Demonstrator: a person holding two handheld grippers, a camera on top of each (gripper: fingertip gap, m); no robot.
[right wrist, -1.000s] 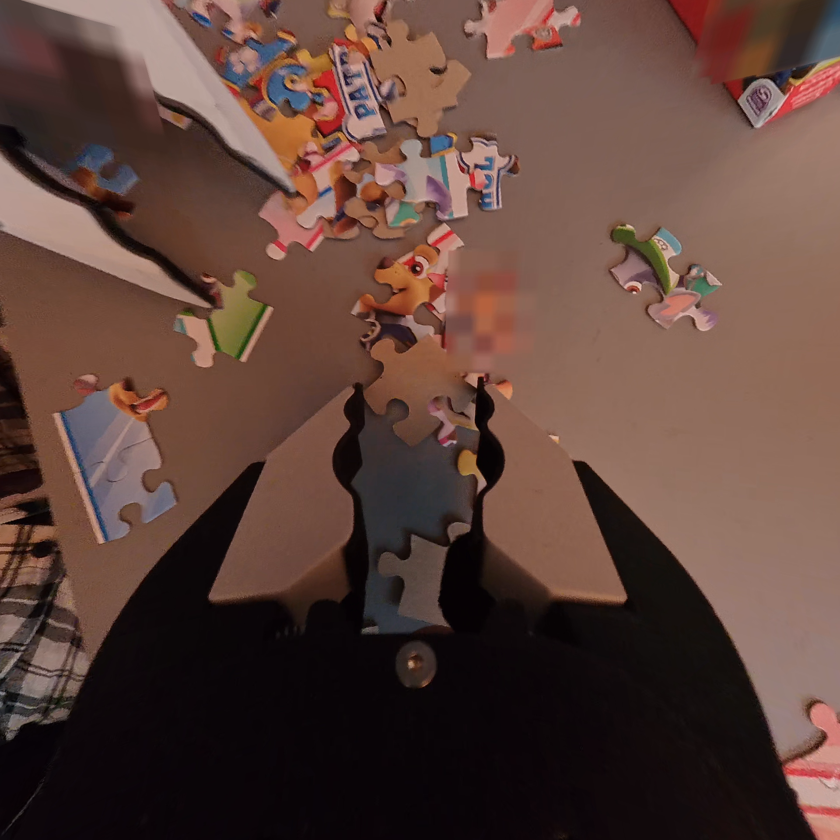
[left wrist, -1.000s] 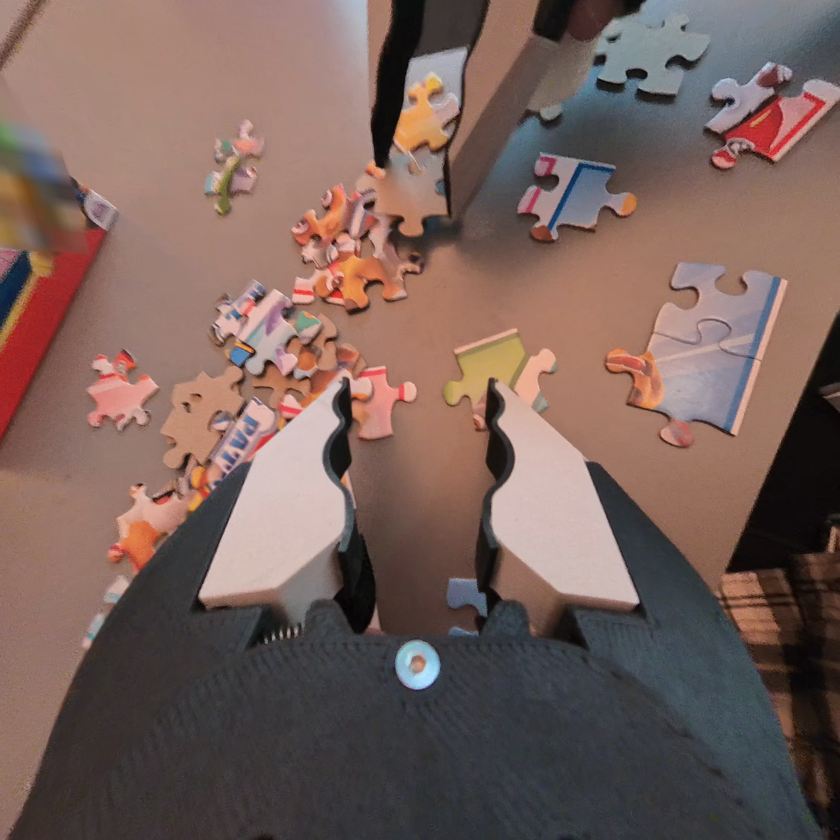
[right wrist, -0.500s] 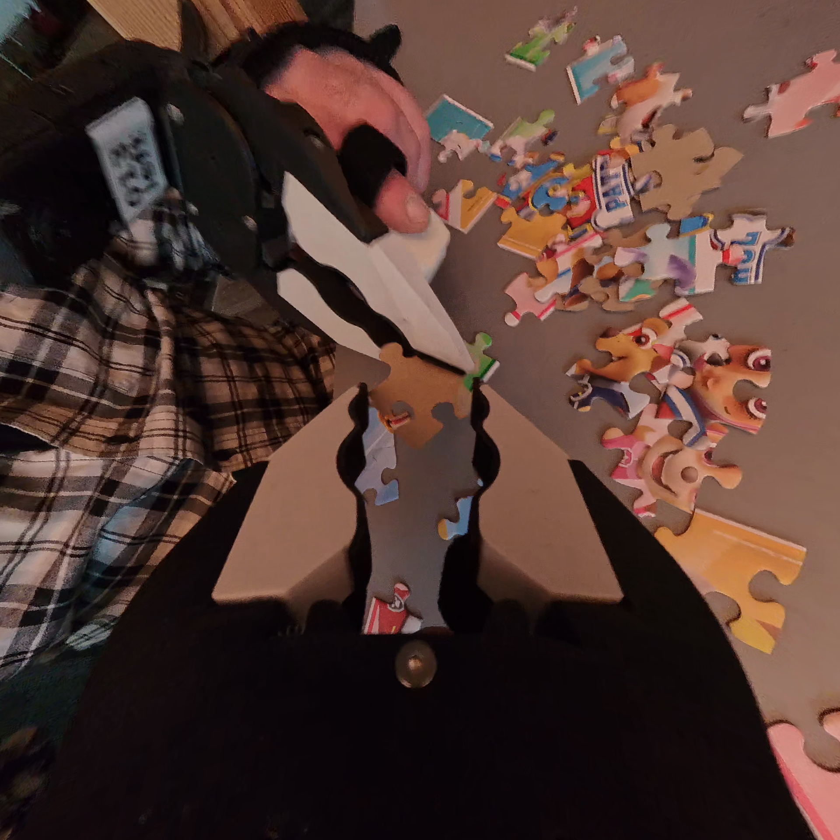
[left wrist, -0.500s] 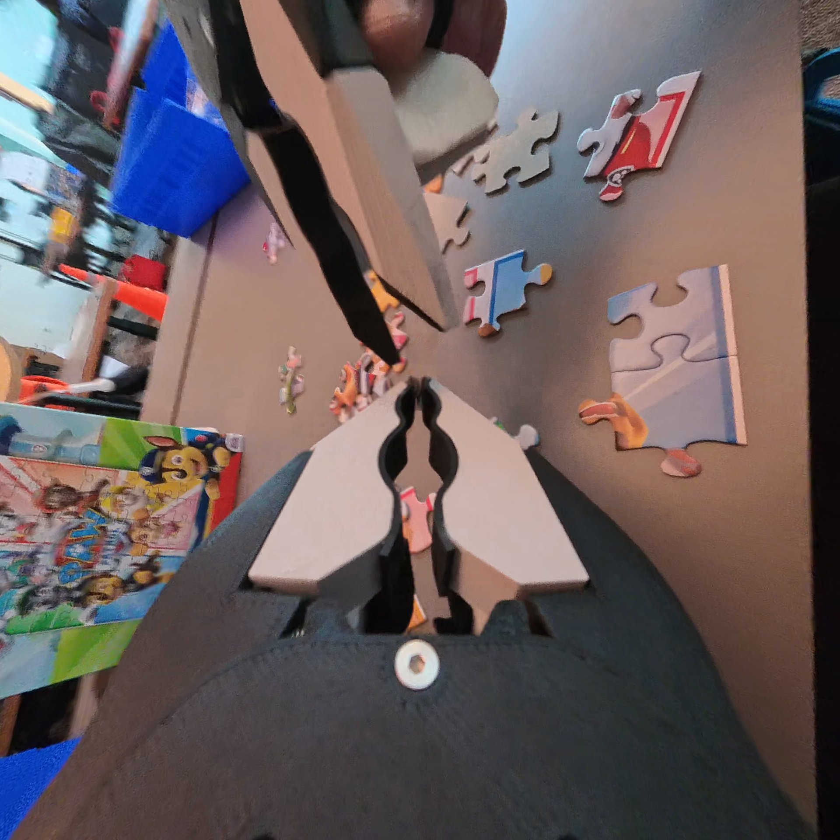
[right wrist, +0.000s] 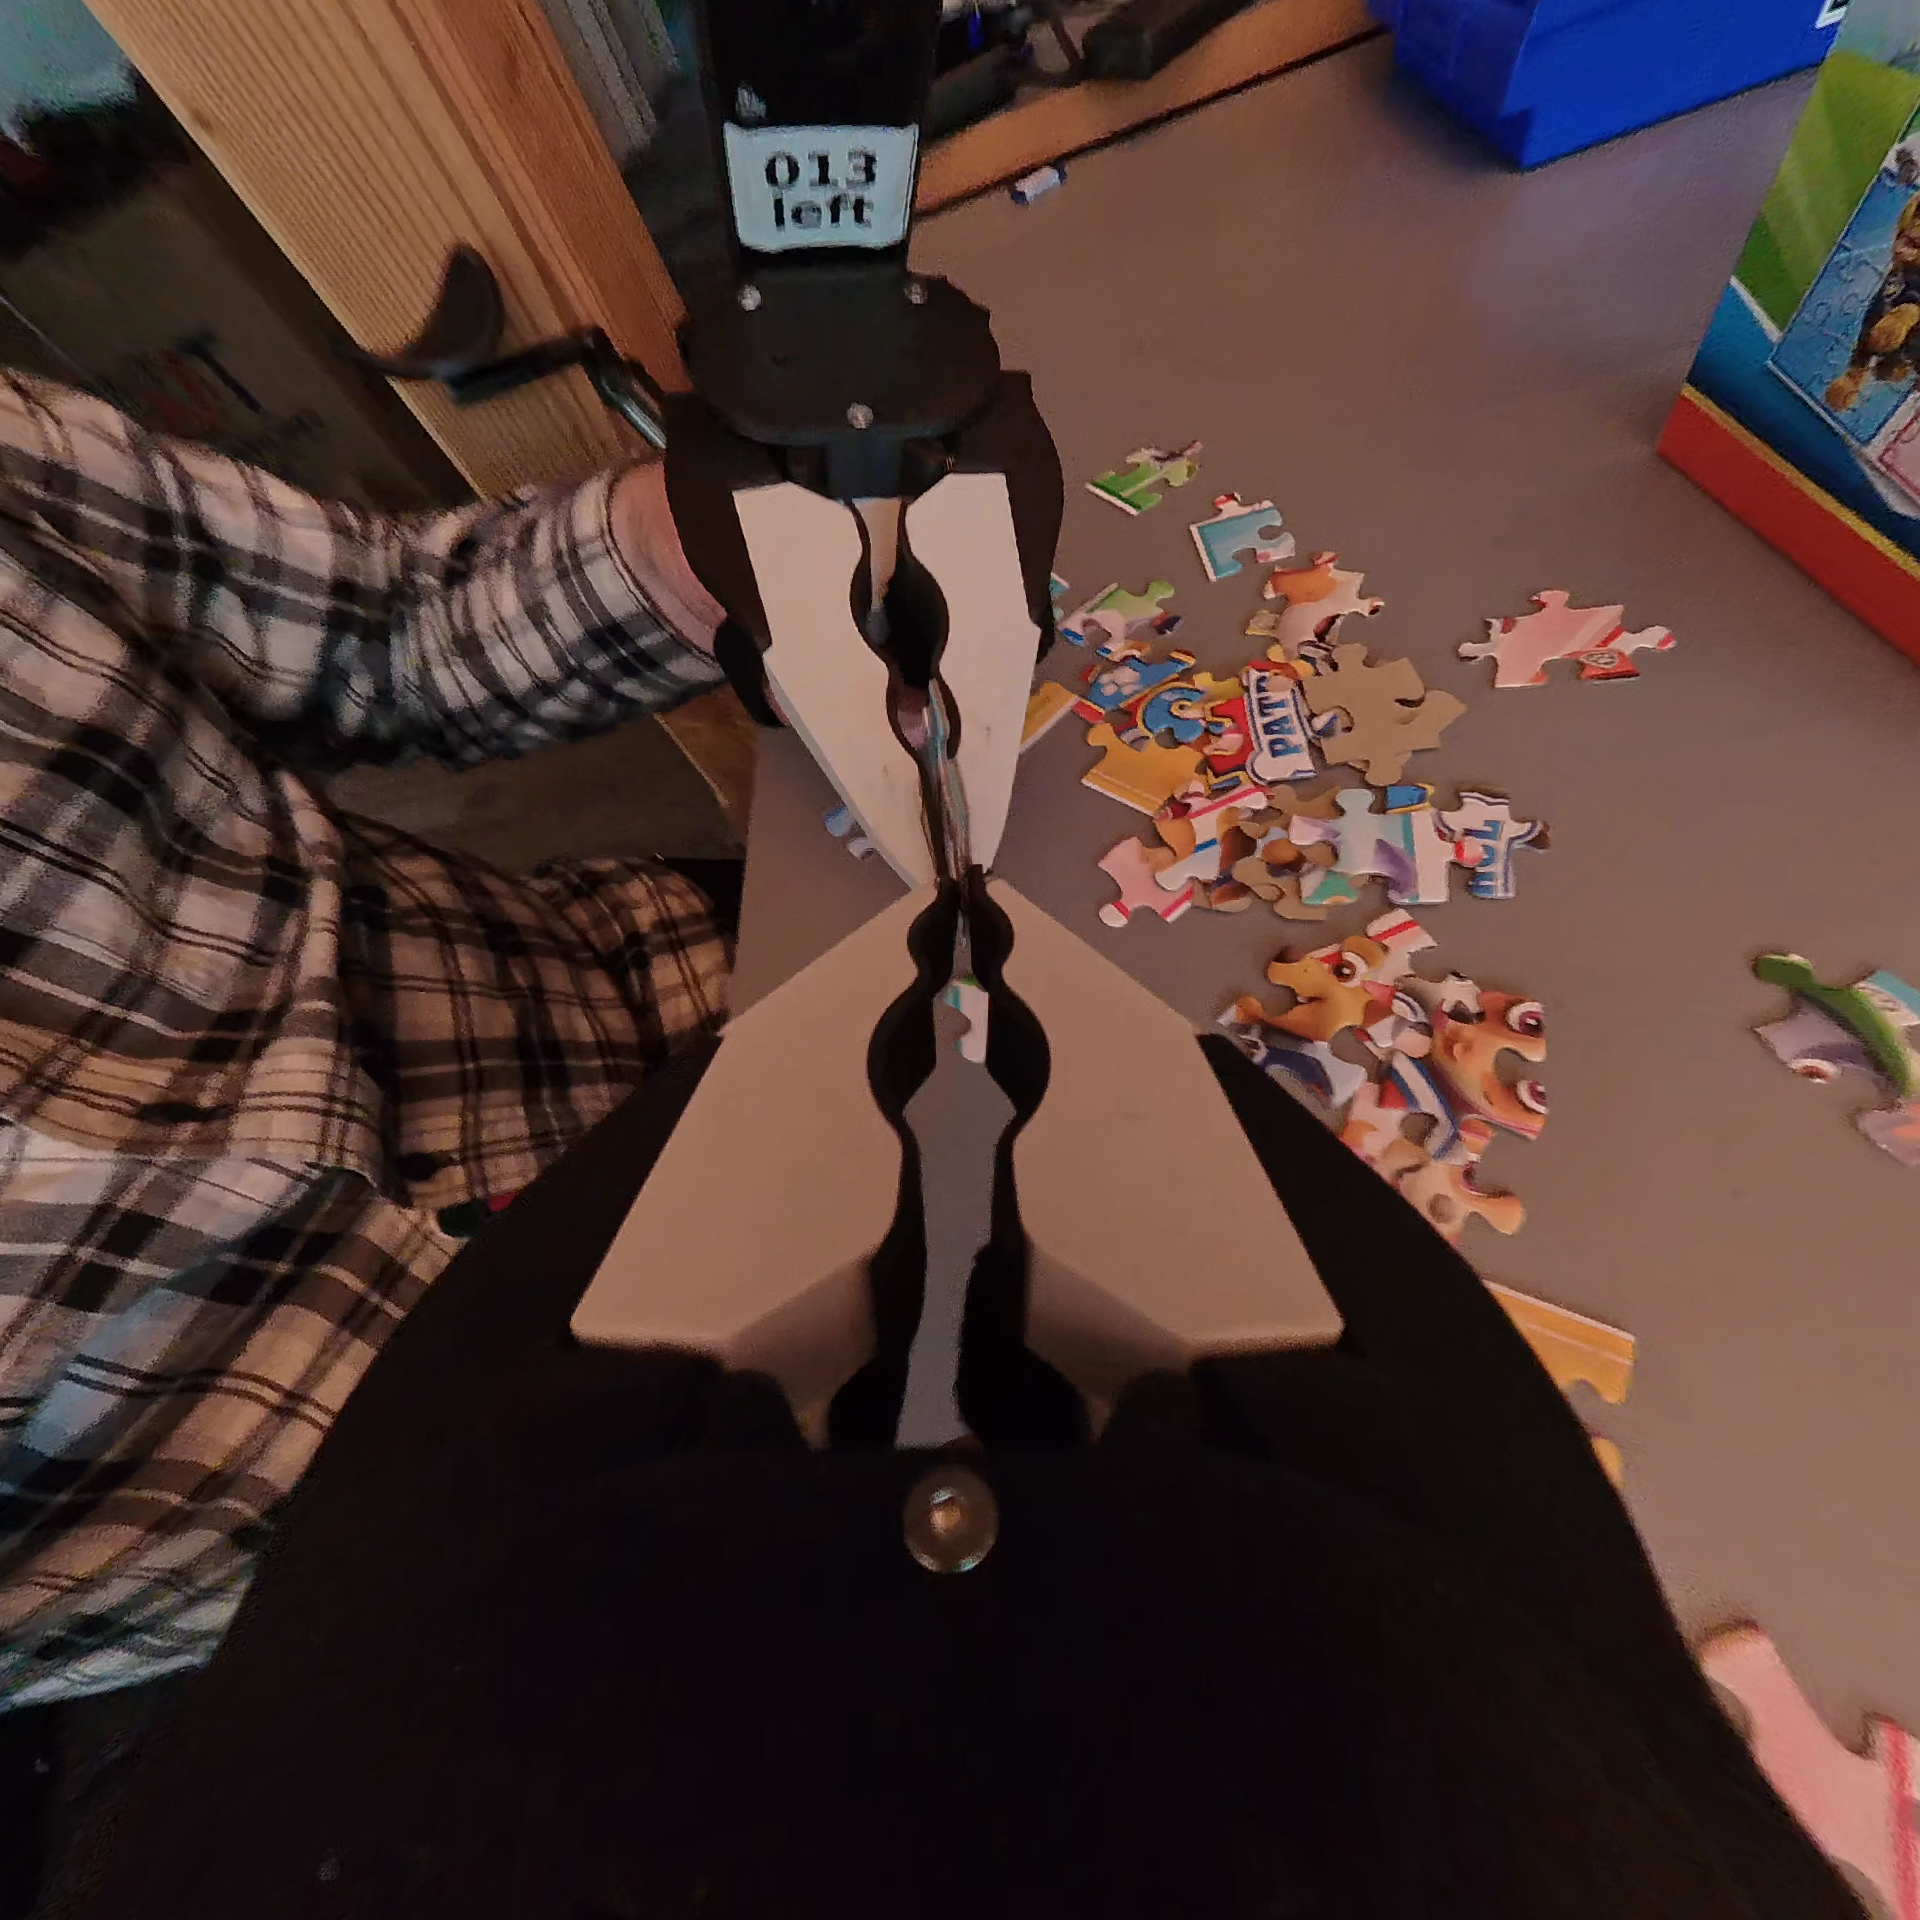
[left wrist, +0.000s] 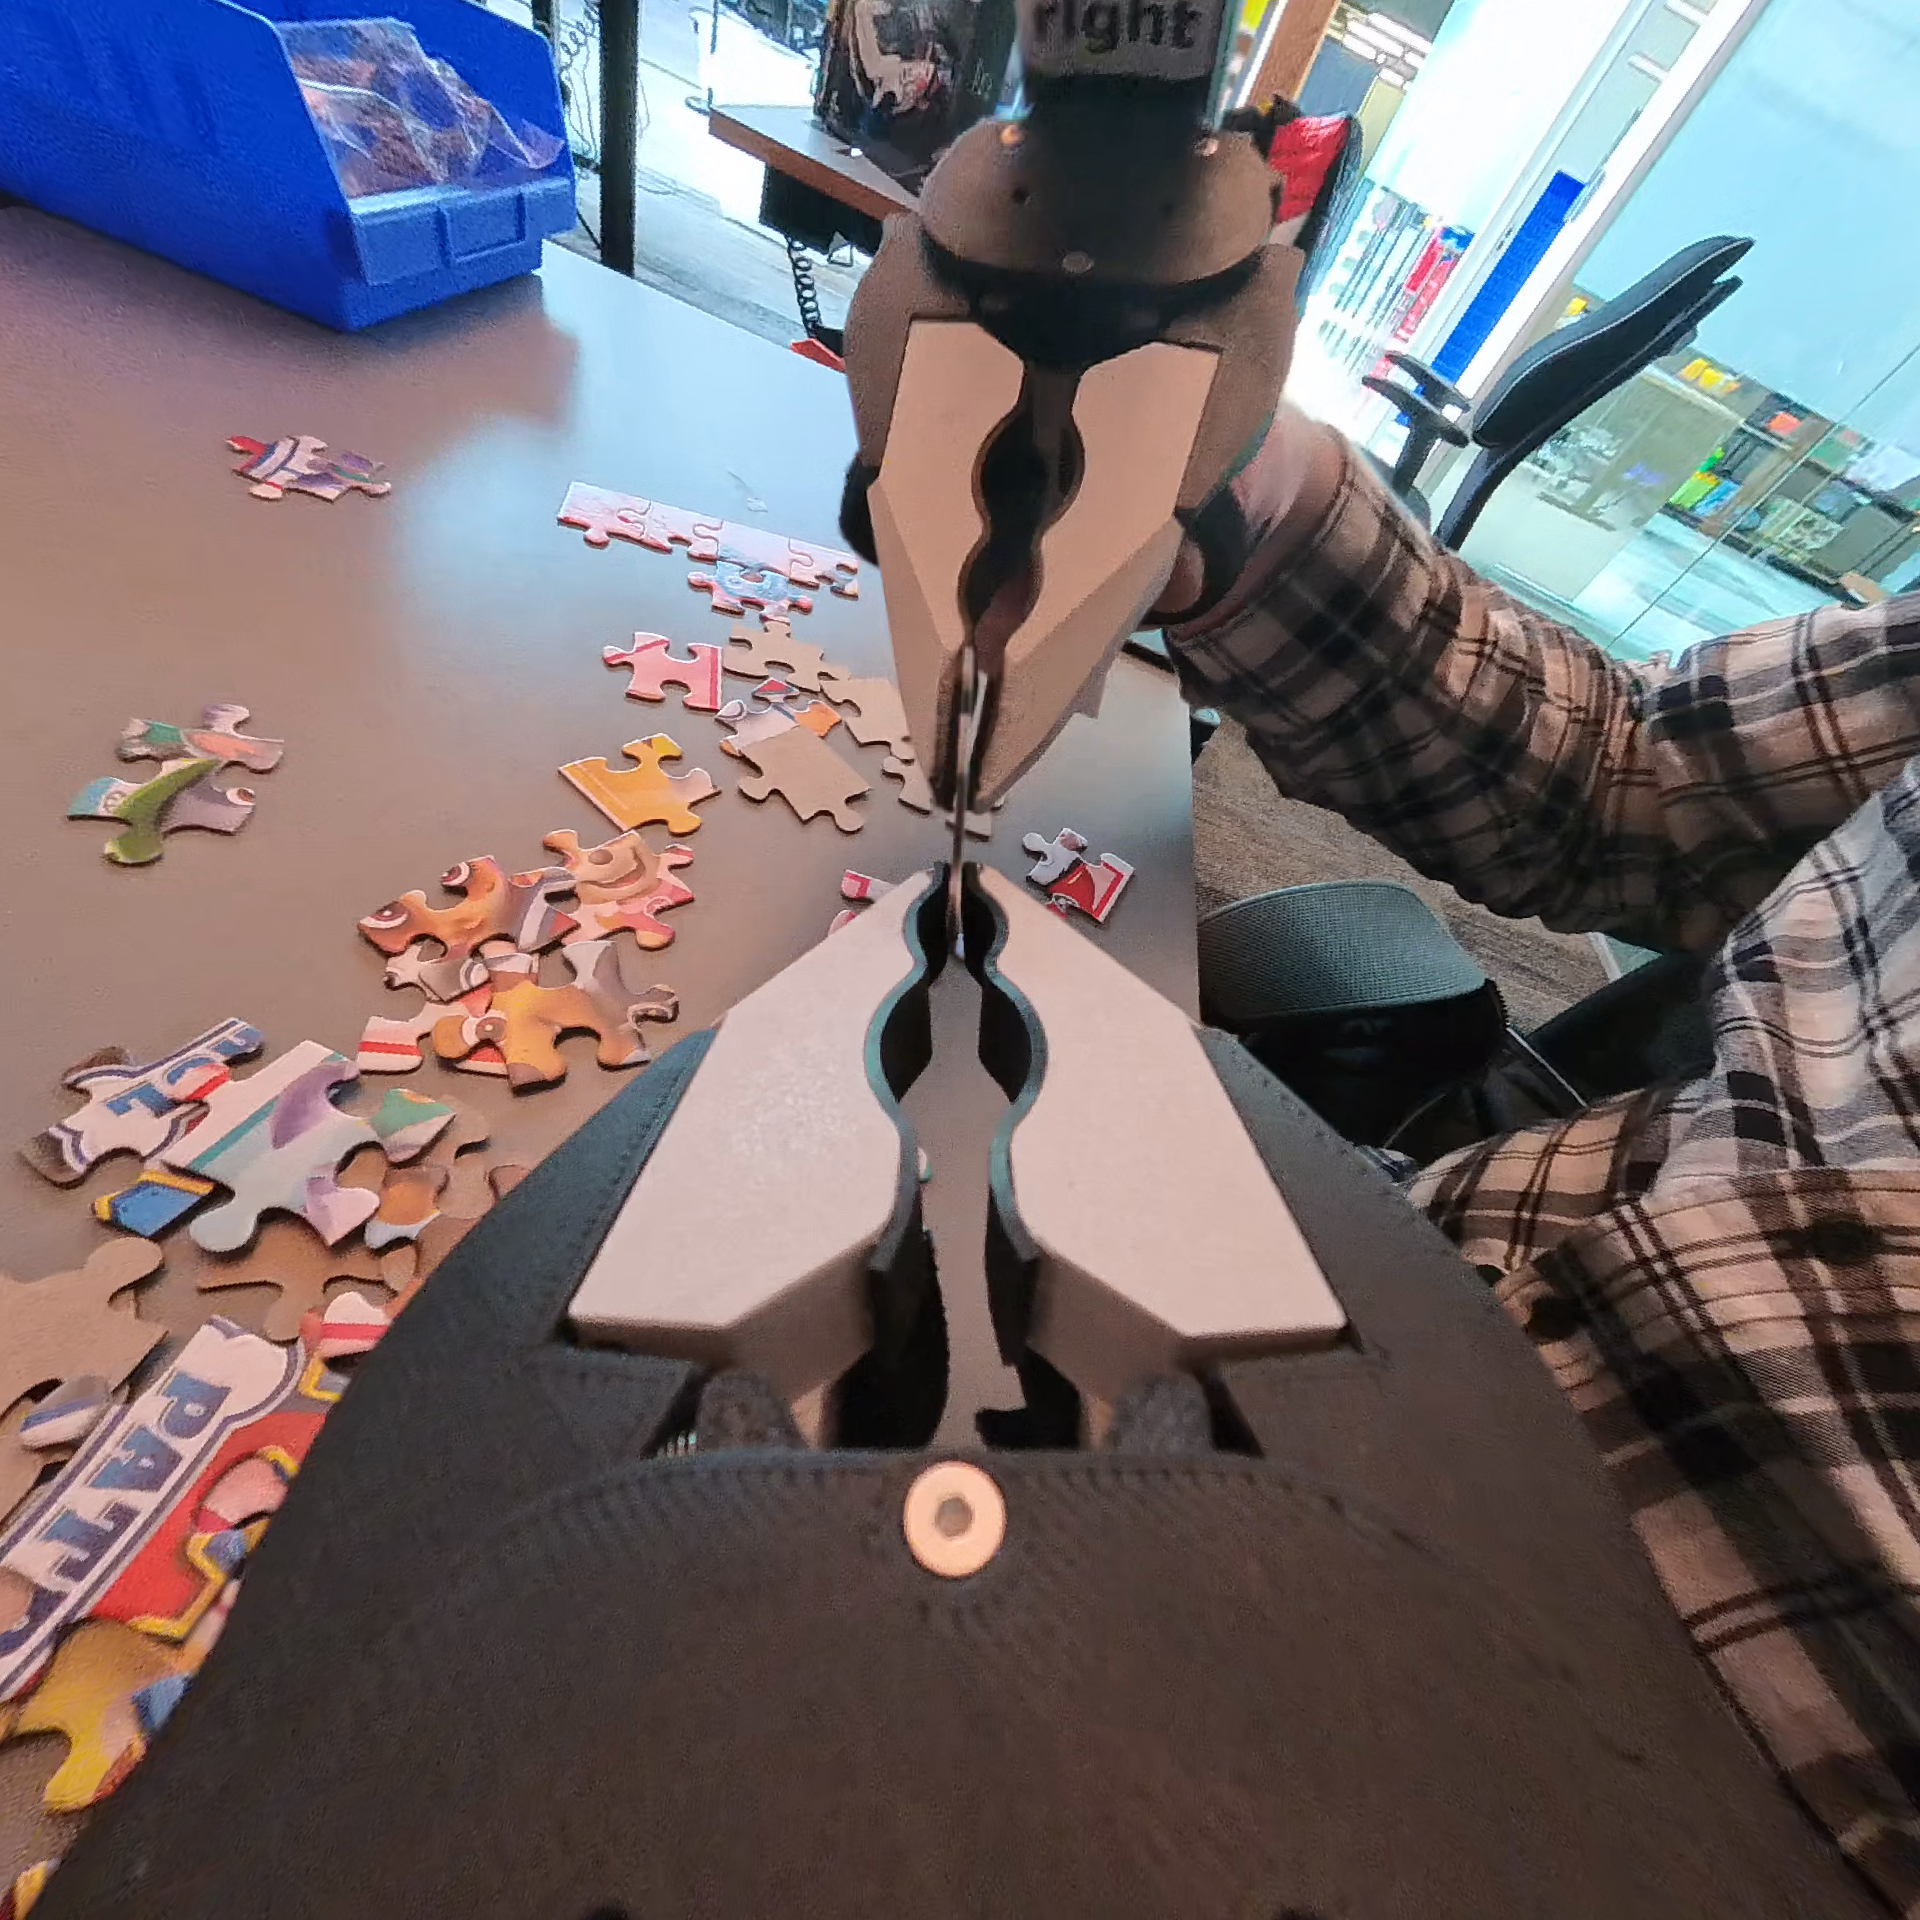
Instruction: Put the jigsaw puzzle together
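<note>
My left gripper (left wrist: 956, 899) and my right gripper (left wrist: 961, 795) meet tip to tip in the air above the grey table (left wrist: 364, 623). Both are shut on one thin puzzle piece (left wrist: 963, 826), seen edge-on, each gripping one end. In the right wrist view the right gripper (right wrist: 961, 896) faces the left gripper (right wrist: 951, 857), and the piece's edge (right wrist: 940, 790) runs between the left fingers. Its printed face is hidden. A pile of loose pieces (left wrist: 520, 977) lies on the table to the left, also seen in the right wrist view (right wrist: 1299, 810).
A joined row of pieces (left wrist: 707, 535) lies farther back. A blue bin (left wrist: 291, 156) stands at the far left corner. The puzzle box (right wrist: 1829, 312) stands at the table's side. A plaid sleeve (left wrist: 1455, 727) and an office chair (left wrist: 1590, 353) are beyond the table edge.
Both grippers have risen from the table and turned to face each other. The left gripper, open one second ago, has shut on the piece that the right gripper carries.
</note>
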